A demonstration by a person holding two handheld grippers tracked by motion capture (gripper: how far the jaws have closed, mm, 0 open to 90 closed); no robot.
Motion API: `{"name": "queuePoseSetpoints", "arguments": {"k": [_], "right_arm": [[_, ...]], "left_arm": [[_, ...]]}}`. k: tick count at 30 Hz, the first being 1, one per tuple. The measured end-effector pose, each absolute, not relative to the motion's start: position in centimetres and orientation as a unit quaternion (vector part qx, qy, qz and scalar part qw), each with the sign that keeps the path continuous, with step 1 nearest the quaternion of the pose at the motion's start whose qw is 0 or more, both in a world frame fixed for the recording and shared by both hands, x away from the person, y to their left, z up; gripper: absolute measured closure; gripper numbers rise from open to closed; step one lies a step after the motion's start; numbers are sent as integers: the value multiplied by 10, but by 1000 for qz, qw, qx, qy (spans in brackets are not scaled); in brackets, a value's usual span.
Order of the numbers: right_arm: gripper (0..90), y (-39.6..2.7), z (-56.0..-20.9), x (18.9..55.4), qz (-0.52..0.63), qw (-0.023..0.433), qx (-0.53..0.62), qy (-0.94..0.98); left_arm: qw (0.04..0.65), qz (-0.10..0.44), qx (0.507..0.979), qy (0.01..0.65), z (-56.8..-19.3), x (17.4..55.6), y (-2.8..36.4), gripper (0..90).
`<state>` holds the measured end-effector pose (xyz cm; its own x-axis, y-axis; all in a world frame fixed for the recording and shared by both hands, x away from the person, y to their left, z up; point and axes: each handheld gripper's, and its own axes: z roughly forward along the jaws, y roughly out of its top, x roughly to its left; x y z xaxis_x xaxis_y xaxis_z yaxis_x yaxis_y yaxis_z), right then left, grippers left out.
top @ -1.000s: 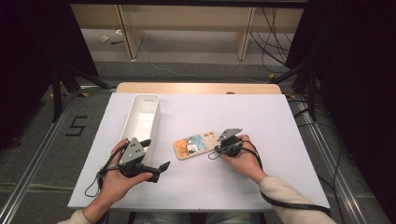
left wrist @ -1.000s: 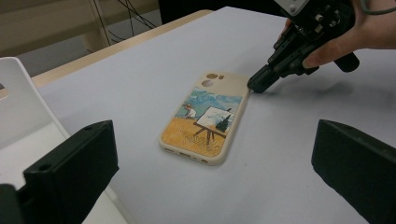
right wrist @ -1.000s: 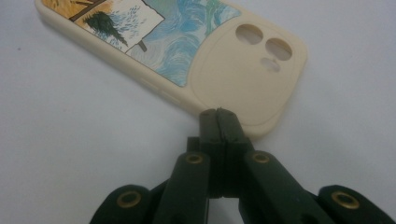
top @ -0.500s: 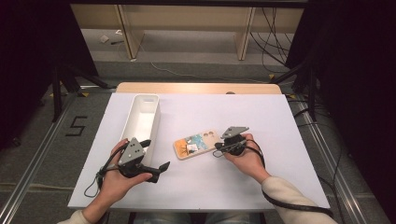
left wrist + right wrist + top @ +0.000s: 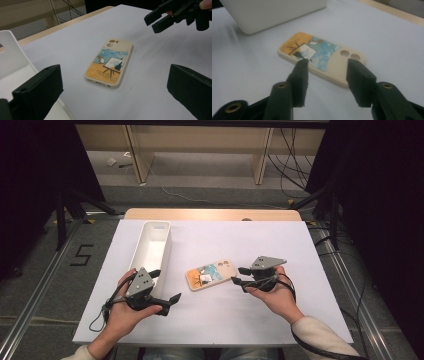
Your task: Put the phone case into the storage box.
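My right gripper (image 5: pixel 239 275) hangs just right of the cream phone case with a painted picture (image 5: pixel 210 274), its jaws just opened, holding nothing. The case's long axis points at that gripper, the nearer one; my left gripper (image 5: pixel 169 300) gapes empty.

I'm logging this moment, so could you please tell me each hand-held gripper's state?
Left hand-held gripper: open, holding nothing.
Right hand-held gripper: open, jaws just opening, phone case not held.

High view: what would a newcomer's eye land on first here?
The phone case with its painted picture, lying flat mid-table on the white sheet. Just right of it hangs the right tool, jaws apart and just been opening, nothing between them. Left of the case stands a long white bin, with the left tool open near its front end.
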<state>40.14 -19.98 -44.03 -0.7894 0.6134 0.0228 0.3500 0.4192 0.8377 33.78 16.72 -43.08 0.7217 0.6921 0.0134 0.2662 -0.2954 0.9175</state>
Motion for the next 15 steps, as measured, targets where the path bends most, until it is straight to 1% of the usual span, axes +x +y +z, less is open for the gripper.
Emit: {"name": "queuePoseSetpoints", "arguments": {"k": [5,7,15], "right_arm": [[330,-211,-433,389,481,152,292,812],[284,-216,-431,384,490,154,292,807],[196,-232,-428,368,499,162,281,803]], "left_arm": [[507,211,777,308,-431,338,167,0],[507,210,777,309,-431,338,167,0],[505,212,778,308,-431,339,167,0]]}}
